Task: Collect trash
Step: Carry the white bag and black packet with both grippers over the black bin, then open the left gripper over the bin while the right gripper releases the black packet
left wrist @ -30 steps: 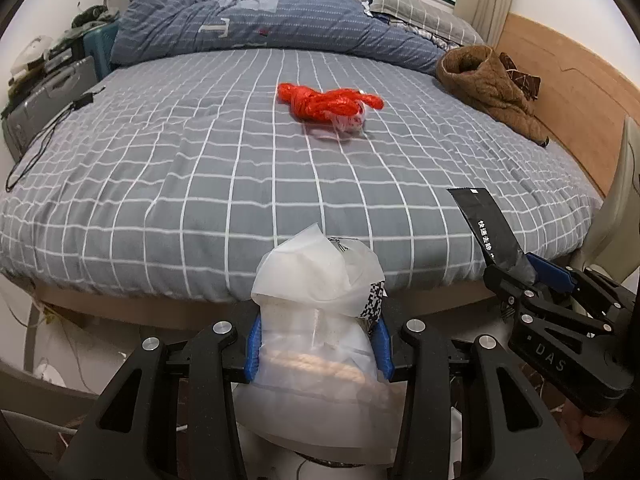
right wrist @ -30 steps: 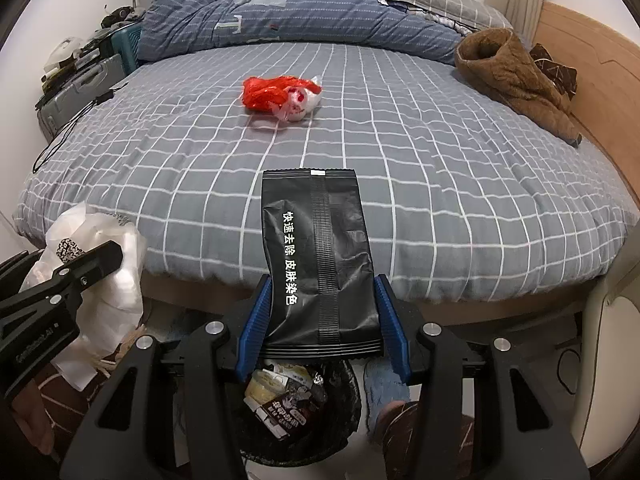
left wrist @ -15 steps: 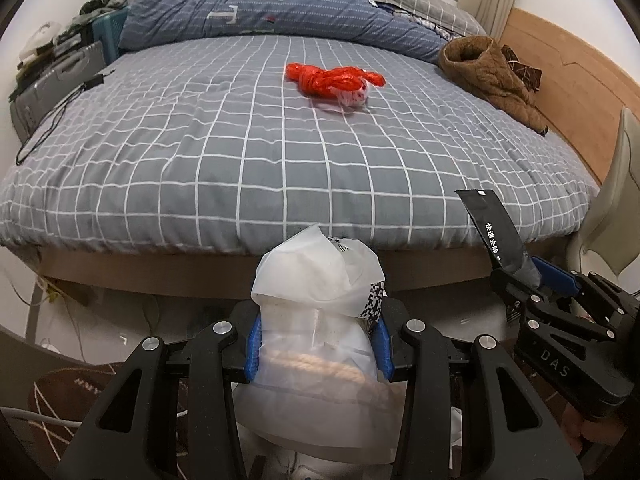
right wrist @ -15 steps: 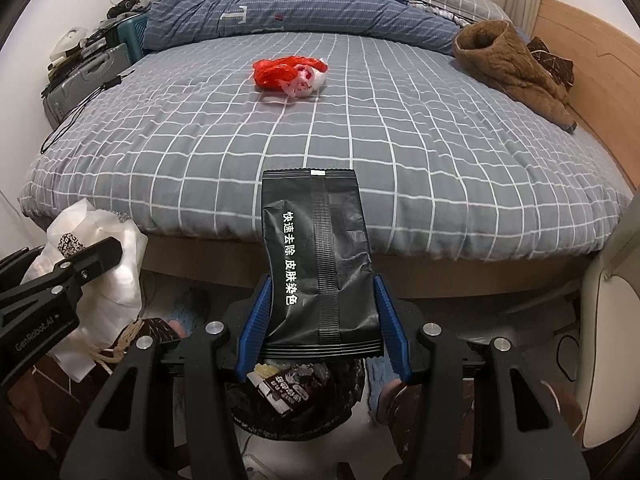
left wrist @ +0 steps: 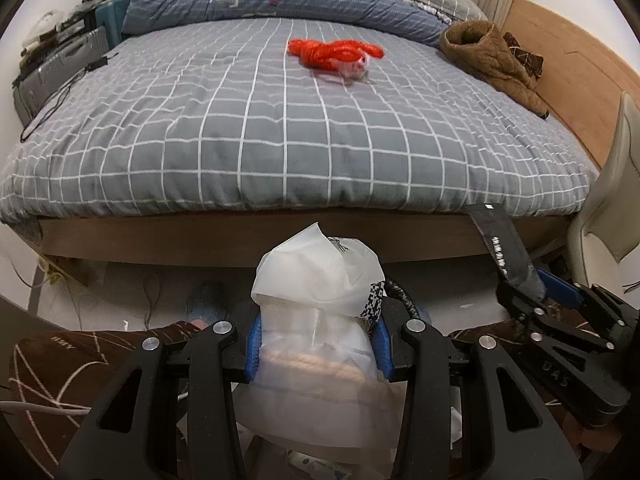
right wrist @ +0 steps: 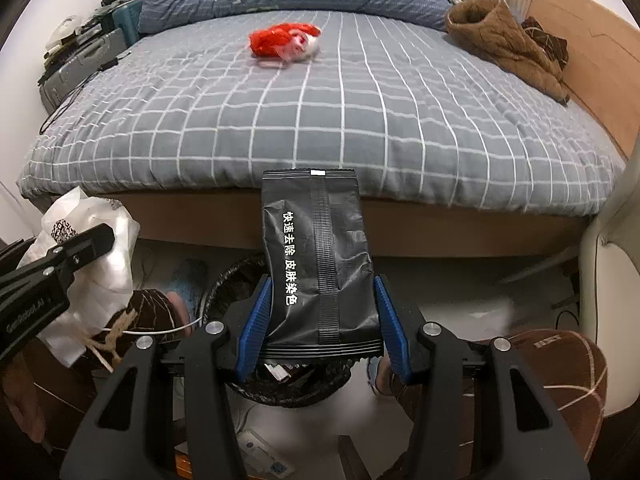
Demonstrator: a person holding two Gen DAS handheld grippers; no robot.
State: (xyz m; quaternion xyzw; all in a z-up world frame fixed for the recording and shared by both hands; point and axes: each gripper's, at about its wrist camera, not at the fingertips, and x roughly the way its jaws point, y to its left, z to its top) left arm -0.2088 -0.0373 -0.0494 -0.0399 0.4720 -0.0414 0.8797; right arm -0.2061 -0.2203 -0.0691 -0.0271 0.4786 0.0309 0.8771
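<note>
While both grippers sit low in front of the bed (right wrist: pixel 360 128), each is clamped on a piece of trash. Right gripper (right wrist: pixel 322 328) pinches the black pouch (right wrist: pixel 318 252) by its lower end, pouch standing upright right over the trash bin (right wrist: pixel 240 280), which sits on the floor just in front of the bed edge; likely held there to drop straight in. Left gripper (left wrist: pixel 318 344) is clenched on the white plastic bag (left wrist: pixel 316 280), bunched between the blue pads, held beside the bin, probably waiting its turn. Red bag (left wrist: pixel 336 54) lies on the bed, far side from the bin, untouched, so it's left to collect. Brown jacket (right wrist: pixel 504 40) on the bed's right side, probably not trash.
</note>
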